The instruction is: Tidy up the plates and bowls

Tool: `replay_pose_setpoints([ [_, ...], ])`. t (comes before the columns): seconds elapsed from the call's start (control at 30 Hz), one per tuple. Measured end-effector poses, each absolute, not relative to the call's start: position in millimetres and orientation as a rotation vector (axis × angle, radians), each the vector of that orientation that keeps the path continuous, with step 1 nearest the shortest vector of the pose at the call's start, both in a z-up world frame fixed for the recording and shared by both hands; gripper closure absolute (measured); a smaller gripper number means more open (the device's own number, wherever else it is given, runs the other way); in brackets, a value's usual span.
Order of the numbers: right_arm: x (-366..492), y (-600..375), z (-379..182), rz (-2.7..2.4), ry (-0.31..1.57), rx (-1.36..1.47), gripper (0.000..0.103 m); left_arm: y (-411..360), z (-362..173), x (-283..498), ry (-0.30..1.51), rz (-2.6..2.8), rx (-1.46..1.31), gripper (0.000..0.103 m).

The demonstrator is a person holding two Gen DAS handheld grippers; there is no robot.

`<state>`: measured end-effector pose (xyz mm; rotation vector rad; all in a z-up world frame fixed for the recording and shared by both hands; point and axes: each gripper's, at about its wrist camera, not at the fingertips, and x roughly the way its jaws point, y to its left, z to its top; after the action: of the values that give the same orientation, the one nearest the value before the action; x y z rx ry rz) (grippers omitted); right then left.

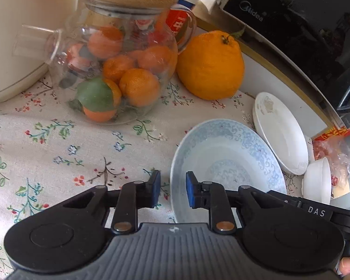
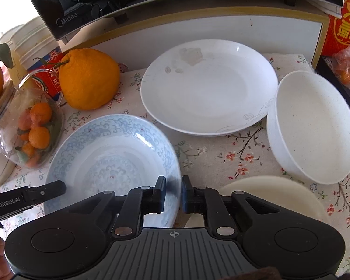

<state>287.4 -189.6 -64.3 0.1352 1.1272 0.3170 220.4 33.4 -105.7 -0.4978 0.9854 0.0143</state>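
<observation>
A: Where was the blue plate?

B: On the table, caught between both claws. The left claw straddled its left rim, one pad outside and one inside. The right claw did the same at the right rim.

A: Were they clamped on it?

B: Both had narrowed onto the rim with the edge in the gap; they looked closed on the plate.

A: And the other dishes?

B: Beyond the right claw lay the white plate, with the white bowl to its right, leaning against it. A cream dish sat just right of that claw.

A: Anything beyond the left claw?

B: A glass jar of oranges, and a big orange beside it.
</observation>
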Motion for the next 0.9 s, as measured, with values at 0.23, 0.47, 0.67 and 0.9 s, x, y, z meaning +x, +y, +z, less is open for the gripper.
replay_pose_setpoints([
  [0.23, 285.6, -193.6, -62.0, 0.298, 1.133, 0.180, 0.090, 26.0, -105.8, 223.1, 0.982, 0.041, -0.473, 0.089],
  [0.47, 280.9, -197.8, -56.1, 0.306, 1.123, 0.224, 0.090, 31.6, -94.2, 216.4, 0.959, 0.039, -0.474, 0.089],
  [0.67, 275.4, -198.6, -46.4, 0.320, 1.096, 0.256, 0.090, 38.8, -83.3, 213.2, 0.929, 0.039, -0.494, 0.089],
  [0.9, 266.3, -200.2, -32.2, 0.329, 1.063, 0.265, 0.090, 43.8, -70.9, 198.1, 0.908, 0.033, -0.497, 0.089],
])
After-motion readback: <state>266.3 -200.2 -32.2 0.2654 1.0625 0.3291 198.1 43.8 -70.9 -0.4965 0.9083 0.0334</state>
